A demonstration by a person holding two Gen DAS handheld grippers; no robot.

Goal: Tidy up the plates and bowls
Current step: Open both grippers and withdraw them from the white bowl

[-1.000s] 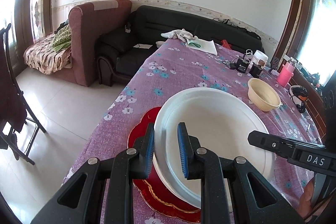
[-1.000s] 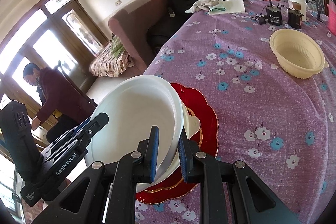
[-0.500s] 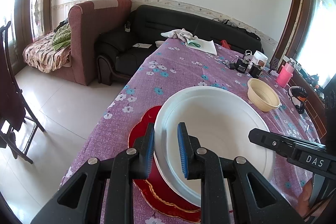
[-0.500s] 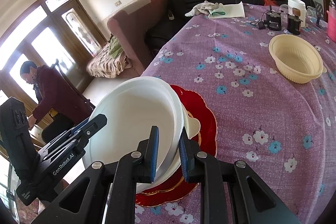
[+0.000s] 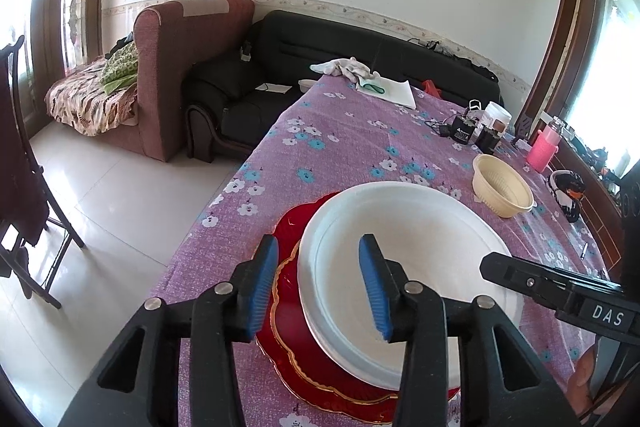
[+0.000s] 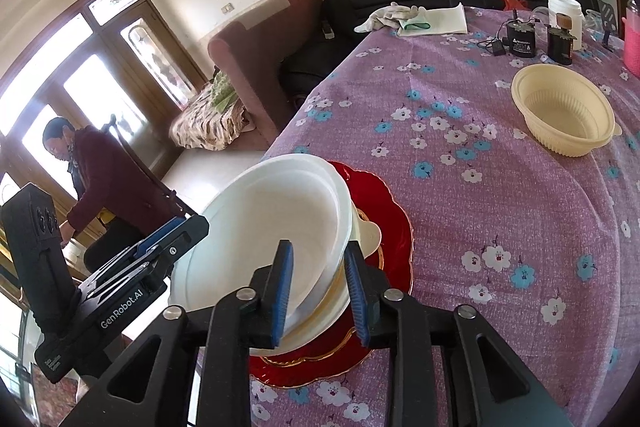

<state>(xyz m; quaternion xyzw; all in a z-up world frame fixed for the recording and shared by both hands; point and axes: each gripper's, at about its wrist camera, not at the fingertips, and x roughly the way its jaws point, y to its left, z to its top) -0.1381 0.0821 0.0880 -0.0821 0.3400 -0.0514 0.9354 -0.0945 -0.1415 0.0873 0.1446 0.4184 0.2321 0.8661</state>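
My left hand-held gripper (image 5: 318, 281) has just been opening: its two blue pads now stand apart on either side of the white bowl's (image 5: 408, 263) rim at nine o'clock, neither pressing it. My right hand-held gripper (image 6: 318, 291) has been opening too, its pads loose around the same rim at about four o'clock. That one white bowl sits on a cream dish (image 6: 366, 233), which rests on one red plate (image 6: 386, 203) at the near edge of the bench (image 6: 500, 211). One more cream bowl (image 6: 564, 111) stands well apart at two o'clock, beyond it two dark jars (image 6: 560, 43)
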